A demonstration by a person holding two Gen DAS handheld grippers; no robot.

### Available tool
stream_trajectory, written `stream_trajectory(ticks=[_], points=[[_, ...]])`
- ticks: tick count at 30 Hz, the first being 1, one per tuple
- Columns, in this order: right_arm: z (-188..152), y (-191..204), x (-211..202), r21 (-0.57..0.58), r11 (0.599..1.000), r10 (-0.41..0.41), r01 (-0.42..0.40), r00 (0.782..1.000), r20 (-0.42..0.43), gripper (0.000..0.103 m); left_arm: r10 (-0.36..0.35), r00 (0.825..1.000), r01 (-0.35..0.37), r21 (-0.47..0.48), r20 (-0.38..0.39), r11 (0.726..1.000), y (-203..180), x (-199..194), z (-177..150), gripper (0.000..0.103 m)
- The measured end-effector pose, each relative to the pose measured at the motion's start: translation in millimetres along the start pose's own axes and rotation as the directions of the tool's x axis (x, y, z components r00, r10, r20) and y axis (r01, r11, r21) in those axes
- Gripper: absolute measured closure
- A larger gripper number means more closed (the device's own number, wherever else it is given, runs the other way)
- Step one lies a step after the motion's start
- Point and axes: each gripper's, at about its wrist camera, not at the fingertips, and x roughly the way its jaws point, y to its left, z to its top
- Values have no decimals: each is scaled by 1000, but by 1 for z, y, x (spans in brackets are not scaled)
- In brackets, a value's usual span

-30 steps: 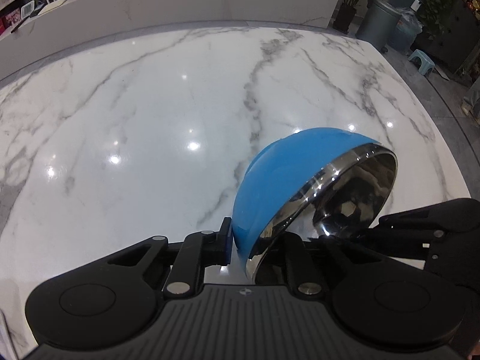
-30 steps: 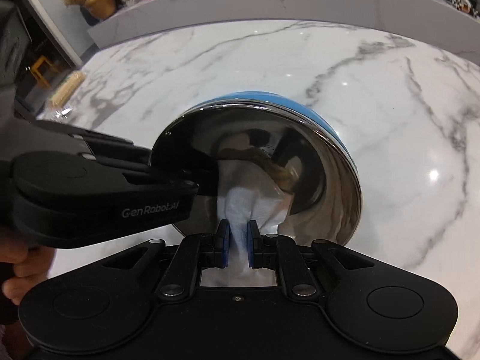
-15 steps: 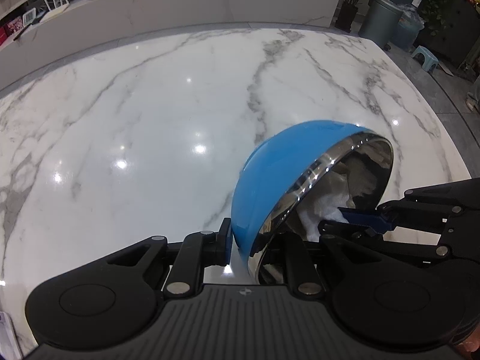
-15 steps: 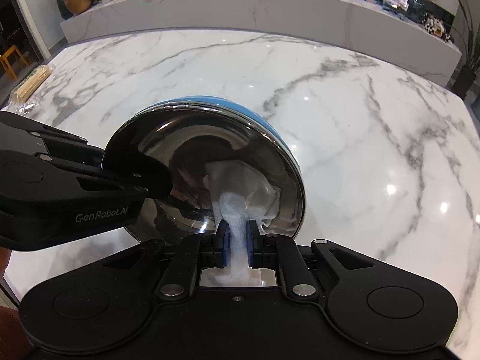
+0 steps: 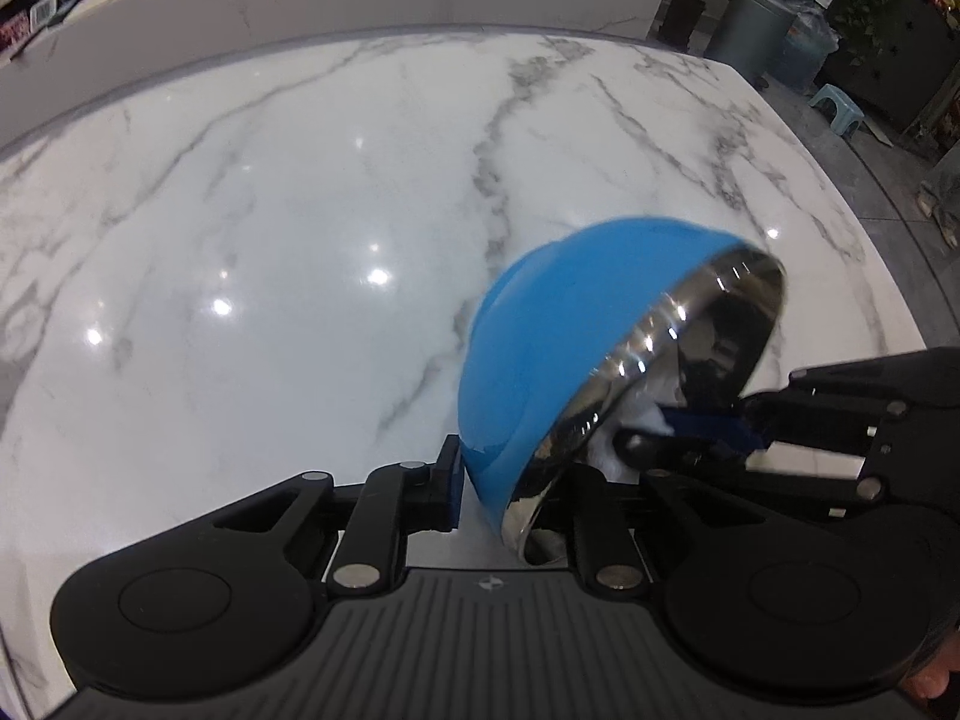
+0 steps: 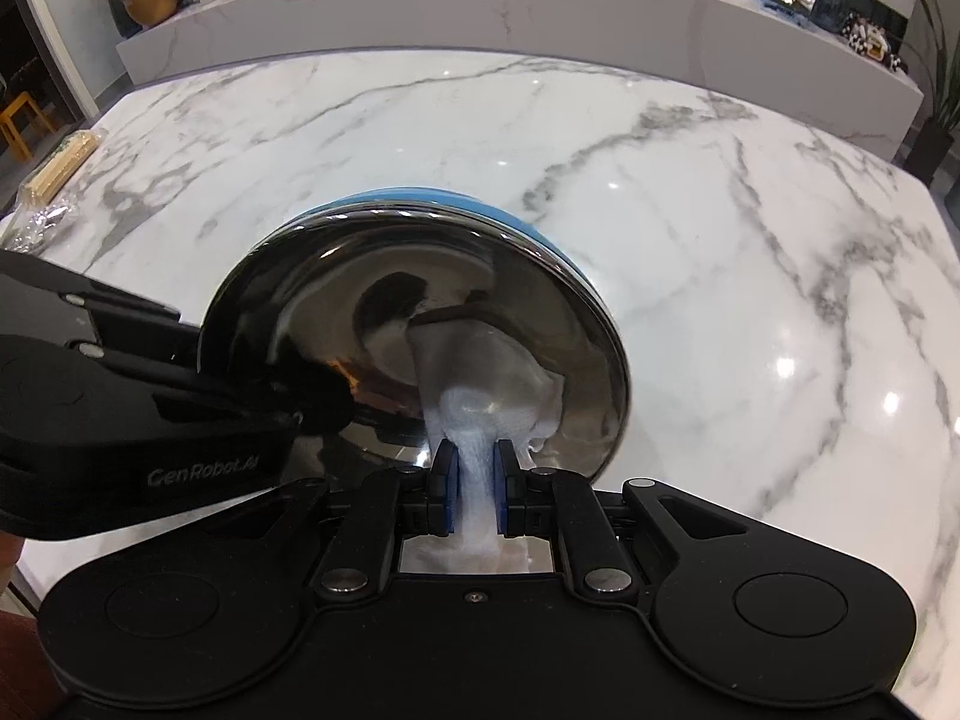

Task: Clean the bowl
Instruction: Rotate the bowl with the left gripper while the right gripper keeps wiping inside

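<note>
The bowl (image 5: 576, 354), blue outside and shiny steel inside, is tilted on edge above the marble table (image 5: 300, 210). My left gripper (image 5: 510, 498) pinches its lower rim, jaws closing on the wall between them. My right gripper (image 6: 474, 480) is shut on a white cloth (image 6: 492, 378) that is pressed against the steel inside of the bowl (image 6: 372, 276). The left wrist view shows the right gripper (image 5: 708, 429) reaching into the bowl's mouth from the right. The right wrist view shows the left gripper (image 6: 324, 402) at the bowl's left rim.
A clear bag of pale sticks (image 6: 54, 168) lies at the table's far left edge. A long marble counter (image 6: 510, 6) with small items runs behind the table. A grey bin (image 5: 750, 18), a plant and a small stool (image 5: 837, 108) stand on the floor beyond the right corner.
The cloth has swept across the bowl's inside, from its lower left toward the lower right. The right gripper's view swung with it. The left gripper kept hold of the rim.
</note>
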Motion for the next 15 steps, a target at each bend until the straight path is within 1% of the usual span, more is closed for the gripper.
stream_trajectory(ticks=[1, 4, 5, 8, 10, 14, 15], points=[[0, 1, 0, 0, 1000, 22, -22, 1000, -4, 93, 4, 1000, -4, 3, 4, 1000, 0, -1, 0, 91], [-2, 6, 0, -1, 991, 135, -135, 991, -14, 93, 21, 1000, -22, 17, 12, 1000, -2, -3, 1, 92], [-2, 8, 0, -7, 989, 148, -148, 989, -15, 93, 25, 1000, -25, 21, 12, 999, -2, -3, 1, 92], [-2, 10, 2, -14, 991, 131, -131, 991, -23, 93, 31, 999, -31, 31, 11, 999, -2, -3, 1, 92], [-2, 8, 5, -10, 994, 106, -107, 994, -30, 93, 34, 999, -34, 33, 10, 999, -2, -3, 2, 91], [-1, 10, -1, -50, 998, -22, 23, 1000, 8, 93, 55, 998, -56, 43, 15, 998, -2, -3, 2, 91], [-1, 9, -4, -50, 998, -38, 39, 999, 20, 93, 57, 998, -57, 43, 16, 997, -2, -3, 2, 91]])
